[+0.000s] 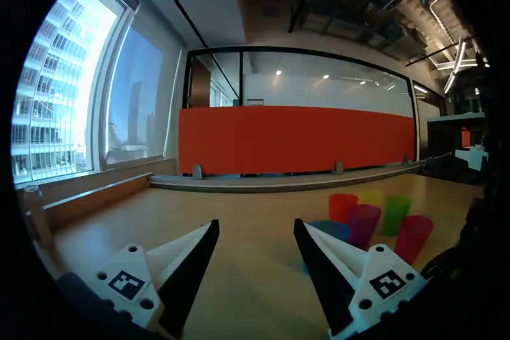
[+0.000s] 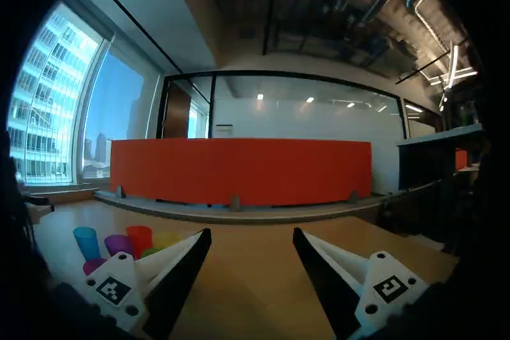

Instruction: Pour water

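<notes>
The left gripper and the right gripper are hovering wide open and empty while the plastic cups are standing clustered on the table, probably light, slippery, best gripped mid-wall.

Table bearing clustered cups, partition behind

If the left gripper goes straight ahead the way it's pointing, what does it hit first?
Likely nothing close: the left gripper points over bare table toward the orange partition. The cups sit off to its right, though depth is unclear.
</notes>
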A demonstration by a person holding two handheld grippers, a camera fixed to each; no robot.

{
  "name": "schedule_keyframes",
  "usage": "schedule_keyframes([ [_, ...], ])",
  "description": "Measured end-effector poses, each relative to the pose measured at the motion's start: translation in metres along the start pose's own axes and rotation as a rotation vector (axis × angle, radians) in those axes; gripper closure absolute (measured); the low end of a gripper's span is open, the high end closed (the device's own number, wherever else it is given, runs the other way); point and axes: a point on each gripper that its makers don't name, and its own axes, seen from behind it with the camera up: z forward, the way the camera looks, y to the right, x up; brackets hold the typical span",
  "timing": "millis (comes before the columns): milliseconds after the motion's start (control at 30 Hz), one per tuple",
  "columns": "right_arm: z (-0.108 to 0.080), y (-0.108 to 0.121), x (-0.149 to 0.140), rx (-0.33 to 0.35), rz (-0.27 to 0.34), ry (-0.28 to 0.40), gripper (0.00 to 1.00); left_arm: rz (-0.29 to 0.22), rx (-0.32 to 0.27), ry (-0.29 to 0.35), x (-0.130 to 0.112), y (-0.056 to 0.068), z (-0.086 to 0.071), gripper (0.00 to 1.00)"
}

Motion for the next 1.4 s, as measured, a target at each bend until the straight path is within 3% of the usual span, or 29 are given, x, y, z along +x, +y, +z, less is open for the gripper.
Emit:
schedule_keyframes([
  [267,0.001,0.013,-0.019,-0.014,-0.023,-0.022,0.01,0.000,0.000,0.000,0.000,-0.001,0.000,0.14],
  [567,0.002,0.022,-0.040,-0.023,0.003,-0.051,0.01,0.000,0.000,0.000,0.000,-0.001,0.000,0.14],
  [1400,0.004,0.023,-0.052,-0.014,0.021,-0.072,0.01,0.000,0.000,0.000,0.000,0.000,0.000,0.14],
])
